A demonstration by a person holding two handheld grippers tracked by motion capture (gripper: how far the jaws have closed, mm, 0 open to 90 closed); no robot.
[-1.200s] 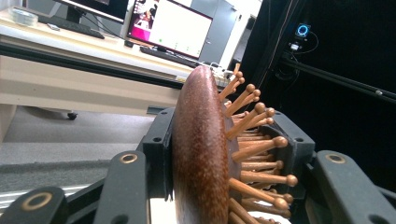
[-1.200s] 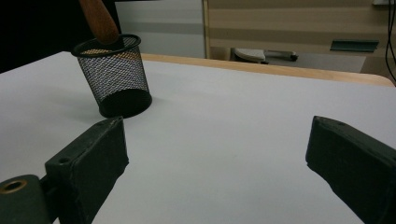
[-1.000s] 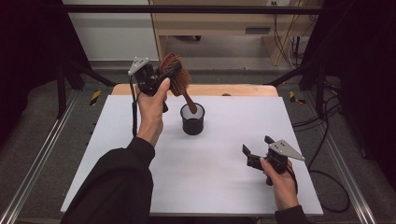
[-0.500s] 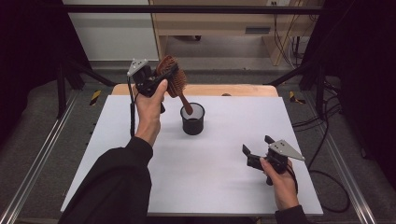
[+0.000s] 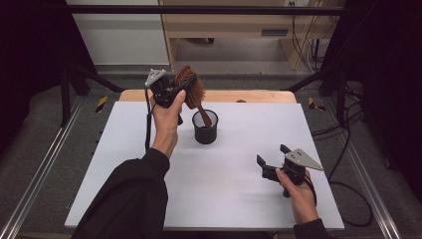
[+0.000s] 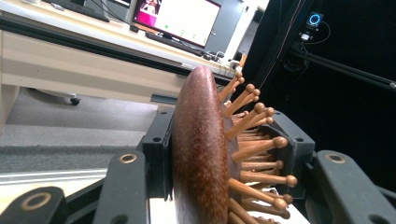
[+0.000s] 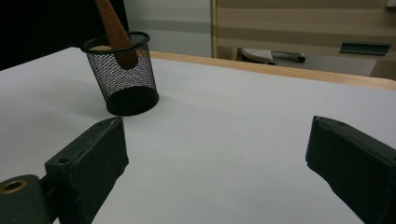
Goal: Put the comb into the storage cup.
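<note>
Slightly lower now, my left tongs [image 5: 175,93] clamp the stiff wooden hairbrush [image 5: 191,89] by its head, handle inside the mesh cup [image 5: 205,127]; right tongs [image 5: 272,160] rest apart.

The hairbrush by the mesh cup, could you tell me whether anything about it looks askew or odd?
Nothing is spilled or damaged. The hairbrush leans steeply, handle end inside the upright mesh cup, because the left hand-held gripper is clamped on its bristled head. The right hand-held gripper rests open, apart from both.
</note>
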